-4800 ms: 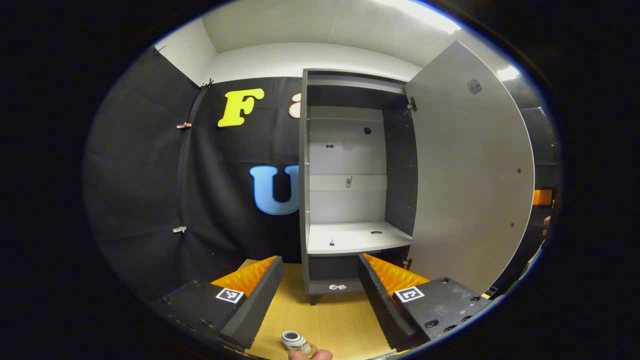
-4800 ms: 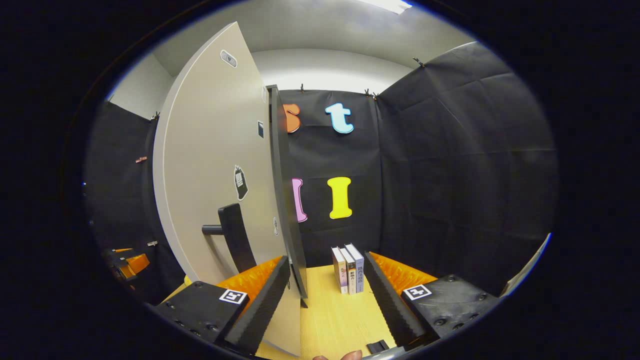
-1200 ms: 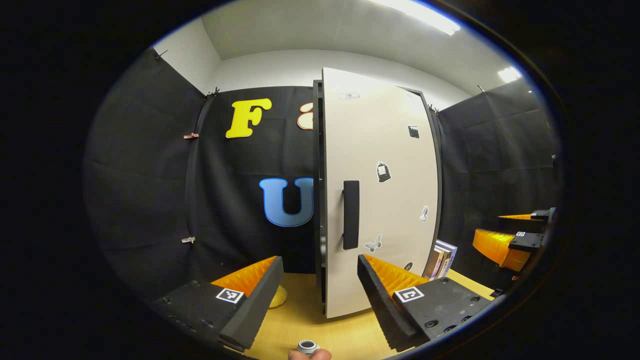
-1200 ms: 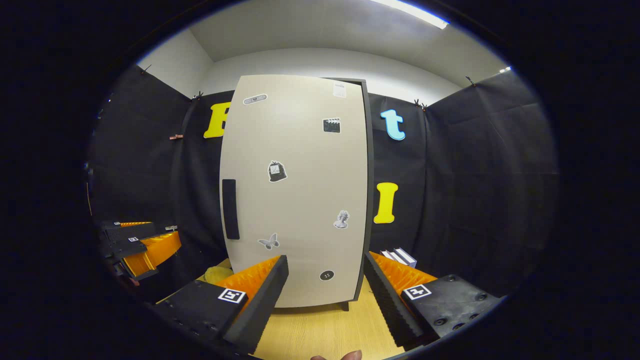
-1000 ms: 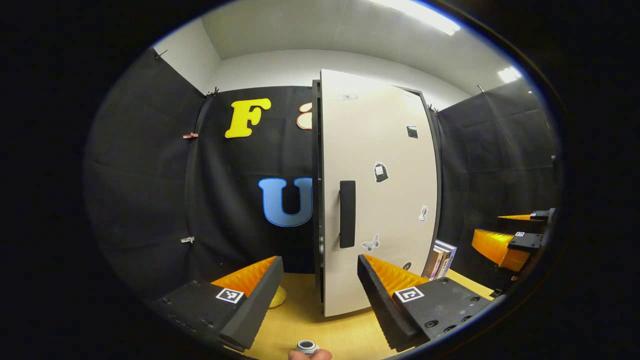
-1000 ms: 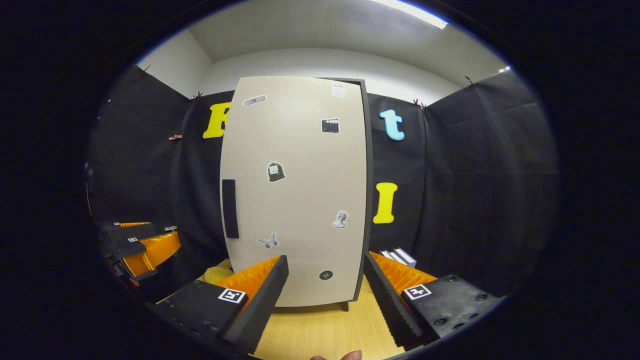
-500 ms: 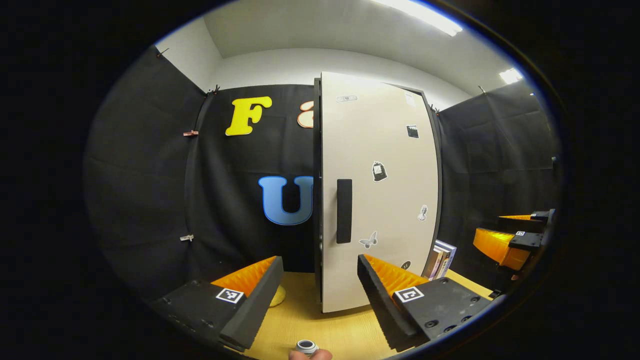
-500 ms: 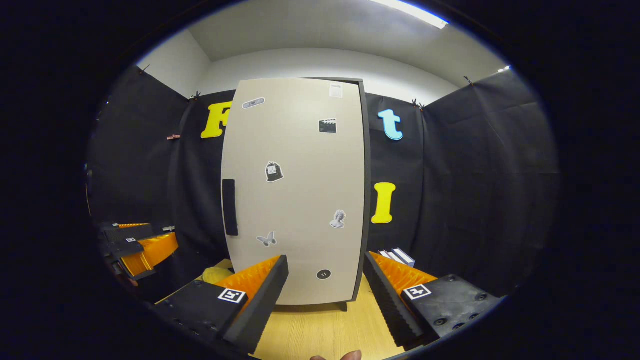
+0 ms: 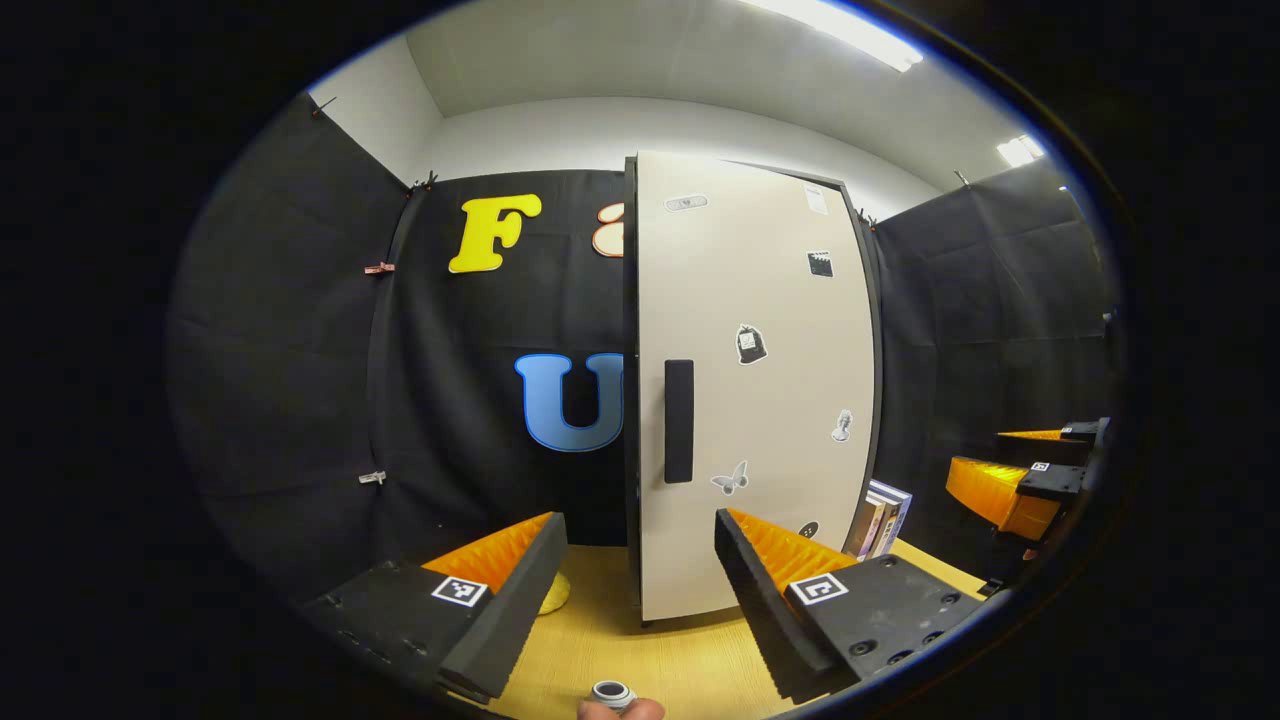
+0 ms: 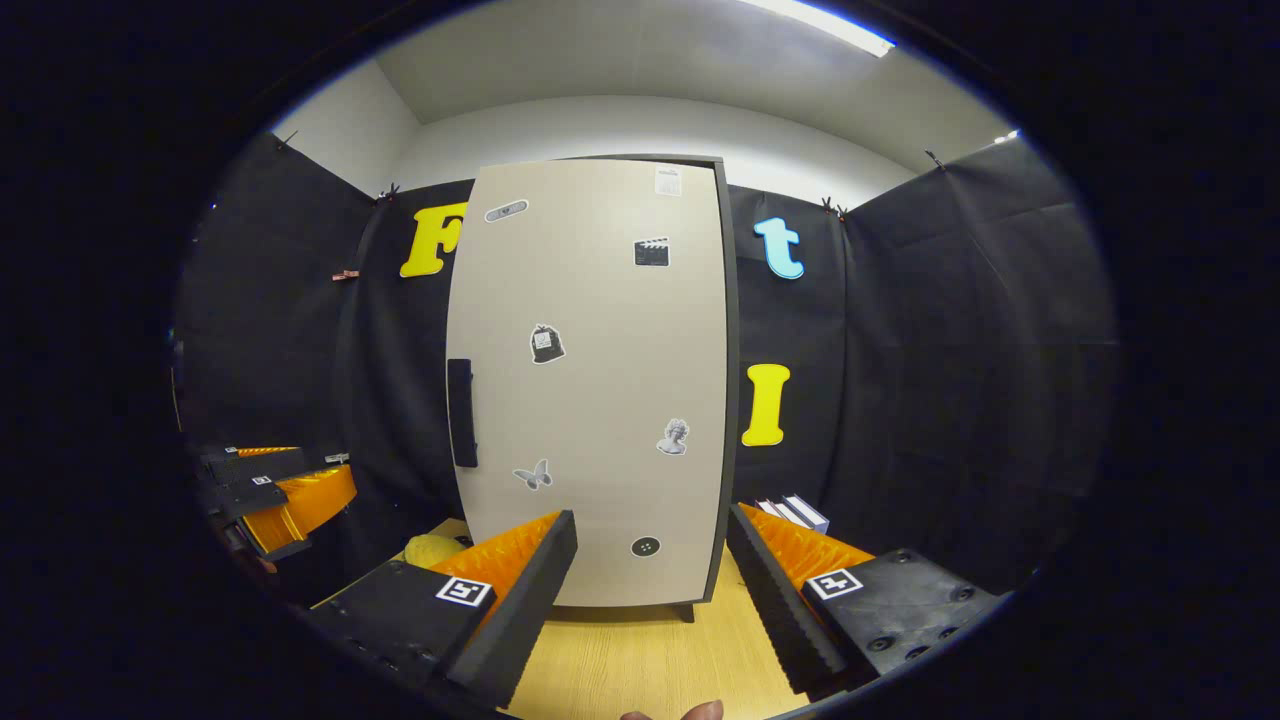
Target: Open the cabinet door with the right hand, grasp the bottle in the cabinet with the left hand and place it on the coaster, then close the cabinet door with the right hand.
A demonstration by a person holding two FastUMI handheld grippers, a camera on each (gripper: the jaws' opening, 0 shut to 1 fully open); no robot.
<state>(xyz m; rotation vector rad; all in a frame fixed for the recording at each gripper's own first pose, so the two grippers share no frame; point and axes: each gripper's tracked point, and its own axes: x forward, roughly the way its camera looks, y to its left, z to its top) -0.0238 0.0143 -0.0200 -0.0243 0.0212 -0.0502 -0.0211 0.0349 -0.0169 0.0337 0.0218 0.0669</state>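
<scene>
Because the right claw [image 10: 645,590] is spread wide and holds nothing, it is free to give a last push if one is needed. Straight ahead of it, past a strip of bare tabletop [image 10: 640,665], stands the cabinet door [image 10: 600,380]. The door looks shut, or very nearly so; from the left gripper view I cannot tell if a thin crack is left along its handle side. The tall dark handle [image 10: 460,413] runs up and down and sits to the left of where the right claw points.

The left claw [image 9: 640,590] is spread open too, with nothing between its fingers. It hangs near the door's handle edge, so it is the closer one to that edge. Right below it, at the near edge of the tabletop, the bottle [image 9: 613,692] shows its round top. I cannot see a coaster under it. I think the job is almost done.
</scene>
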